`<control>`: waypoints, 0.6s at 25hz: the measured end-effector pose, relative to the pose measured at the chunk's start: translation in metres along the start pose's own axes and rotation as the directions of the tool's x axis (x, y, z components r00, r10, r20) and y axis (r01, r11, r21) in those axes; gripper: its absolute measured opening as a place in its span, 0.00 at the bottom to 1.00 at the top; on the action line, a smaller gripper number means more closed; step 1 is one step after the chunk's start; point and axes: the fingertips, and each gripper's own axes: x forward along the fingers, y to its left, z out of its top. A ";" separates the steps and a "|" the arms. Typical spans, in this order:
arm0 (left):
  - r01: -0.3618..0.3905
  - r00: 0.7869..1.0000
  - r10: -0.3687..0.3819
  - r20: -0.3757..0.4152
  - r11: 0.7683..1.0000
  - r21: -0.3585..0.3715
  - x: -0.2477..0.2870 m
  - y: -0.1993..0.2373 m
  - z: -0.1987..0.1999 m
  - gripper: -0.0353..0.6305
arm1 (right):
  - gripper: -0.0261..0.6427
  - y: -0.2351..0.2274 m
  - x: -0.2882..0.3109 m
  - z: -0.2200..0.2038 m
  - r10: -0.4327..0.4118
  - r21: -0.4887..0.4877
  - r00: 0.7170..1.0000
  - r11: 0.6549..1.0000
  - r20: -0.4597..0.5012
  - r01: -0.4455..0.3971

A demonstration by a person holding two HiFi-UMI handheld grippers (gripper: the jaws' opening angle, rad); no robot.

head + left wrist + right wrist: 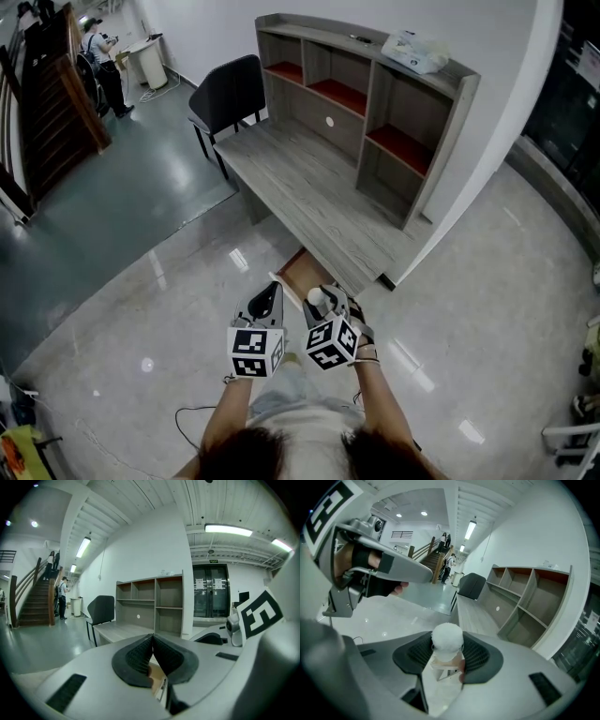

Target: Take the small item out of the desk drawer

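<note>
The left gripper [152, 644] is empty, fingers pressed together, with the open drawer [302, 270] just below them. The right gripper [448, 654] is clamped on the small white item [447, 640], which looks clear of the drawer. The likely next move is setting it down. Beyond the fingertips are the grey desk [309, 187], shelves [375, 103] and glossy floor [141, 309].
</note>
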 end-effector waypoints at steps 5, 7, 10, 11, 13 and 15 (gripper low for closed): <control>0.002 1.000 -0.002 0.004 1.000 0.003 -0.016 -0.012 0.001 0.08 | 0.33 0.003 -0.020 -0.001 -0.012 0.003 1.000 1.000 0.027 0.012; 0.003 1.000 -0.003 0.011 1.000 0.004 -0.022 -0.018 0.001 0.08 | 0.33 0.003 -0.028 -0.002 -0.016 0.003 0.999 1.000 0.041 0.016; 0.003 1.000 -0.003 0.018 1.000 0.005 -0.030 -0.028 0.000 0.08 | 0.33 0.004 -0.040 -0.003 -0.023 -0.001 0.998 1.000 0.060 0.023; 0.003 1.000 -0.003 0.019 1.000 0.006 -0.033 -0.031 0.000 0.08 | 0.33 0.005 -0.044 -0.004 -0.024 -0.003 0.997 1.000 0.067 0.024; 0.003 1.000 -0.003 0.020 1.000 0.007 -0.040 -0.038 -0.001 0.08 | 0.33 0.006 -0.053 -0.004 -0.027 -0.006 0.996 1.000 0.082 0.028; 0.001 1.000 -0.002 0.022 1.000 0.004 -0.047 -0.043 -0.002 0.08 | 0.33 0.007 -0.061 -0.003 -0.032 -0.011 0.995 0.999 0.099 0.033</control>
